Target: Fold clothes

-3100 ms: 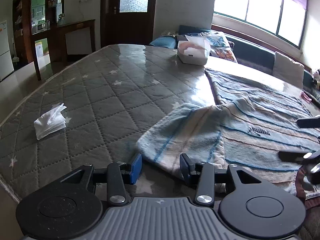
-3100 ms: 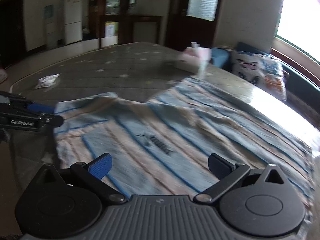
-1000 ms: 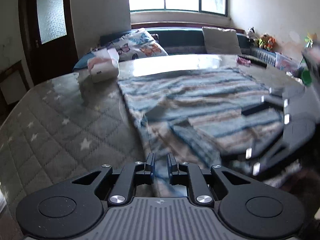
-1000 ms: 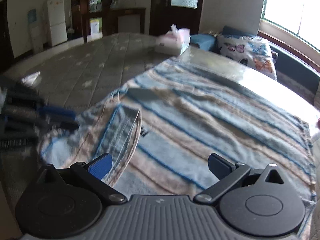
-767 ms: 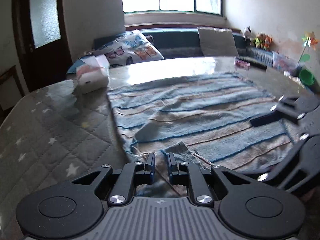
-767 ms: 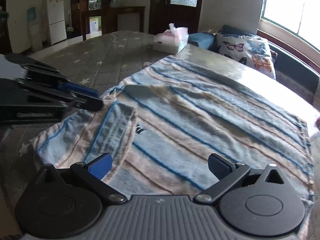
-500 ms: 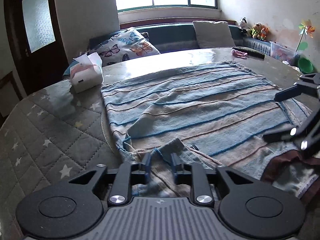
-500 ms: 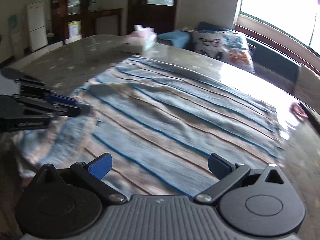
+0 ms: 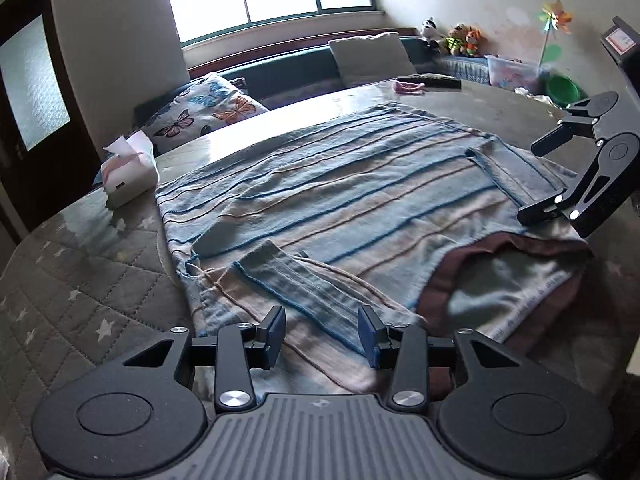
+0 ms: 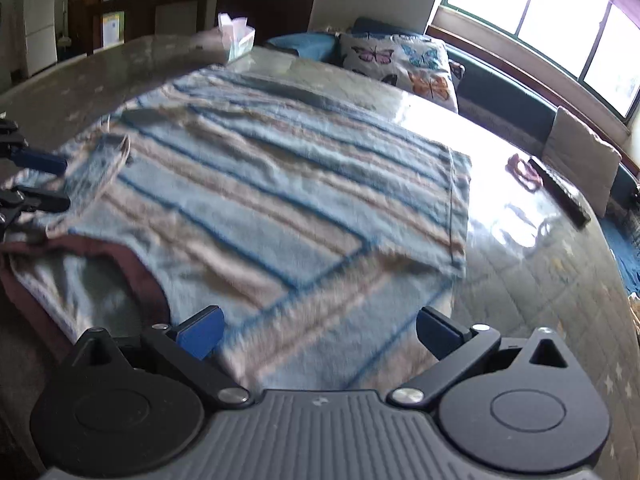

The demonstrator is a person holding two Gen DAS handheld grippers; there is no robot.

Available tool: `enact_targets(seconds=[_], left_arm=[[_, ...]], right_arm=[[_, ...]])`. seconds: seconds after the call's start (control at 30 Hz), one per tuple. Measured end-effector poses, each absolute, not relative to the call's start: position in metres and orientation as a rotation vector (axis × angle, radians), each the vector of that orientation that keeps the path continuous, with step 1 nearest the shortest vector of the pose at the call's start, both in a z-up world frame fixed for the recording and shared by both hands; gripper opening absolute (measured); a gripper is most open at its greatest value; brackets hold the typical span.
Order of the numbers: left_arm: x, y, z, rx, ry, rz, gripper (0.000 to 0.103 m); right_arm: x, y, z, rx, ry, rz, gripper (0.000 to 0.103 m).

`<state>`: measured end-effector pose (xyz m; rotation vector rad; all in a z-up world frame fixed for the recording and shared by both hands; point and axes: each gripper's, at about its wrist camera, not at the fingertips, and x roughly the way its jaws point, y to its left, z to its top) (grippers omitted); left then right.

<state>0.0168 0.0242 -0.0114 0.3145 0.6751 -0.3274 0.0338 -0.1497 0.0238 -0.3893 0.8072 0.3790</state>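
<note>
A blue and beige striped shirt (image 9: 360,184) with a brown collar (image 9: 472,264) lies flat on the quilted mattress (image 9: 80,280). Its near sleeve (image 9: 304,284) lies folded onto the body. My left gripper (image 9: 322,334) hovers over that sleeve with its jaws opening; the pads do not press the cloth. My right gripper (image 10: 320,328) stands wide open above the shirt's (image 10: 280,184) other side, holding nothing. It shows at the right edge of the left wrist view as the right gripper (image 9: 532,182). The left gripper (image 10: 62,183) shows at the left edge of the right wrist view.
A tissue box (image 9: 128,178) stands on the mattress past the shirt's hem corner. A butterfly pillow (image 9: 204,110) leans on the bench beyond. A pink item (image 10: 520,170) and a dark remote (image 10: 560,192) lie near the far edge.
The left jaws have parted and let go of the sleeve, which now lies folded on the shirt. The right gripper has swung across the shirt to its other side.
</note>
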Motion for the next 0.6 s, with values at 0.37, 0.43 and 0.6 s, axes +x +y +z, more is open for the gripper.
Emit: enact_targets(seconds=[0.37,0.43,0.6], left_arm=[[-0.033,0.034,-0.003,0.415,0.669,-0.371,0.048],[-0.039,0.036,-0.005,0.431,0.674,-0.379,0.048],[-0.051,0.035,-0.009,0.468,0.670,-0.416,0.051]], right_arm=[[-0.013,-0.167,0.040,-0.421,0.790,0.458,0.103],[-0.024,-0.168,0.040,-0.435,0.789,0.489,0.103],[-0.041,-0.168,0.034,-0.471,0.801,0.540,0.103]])
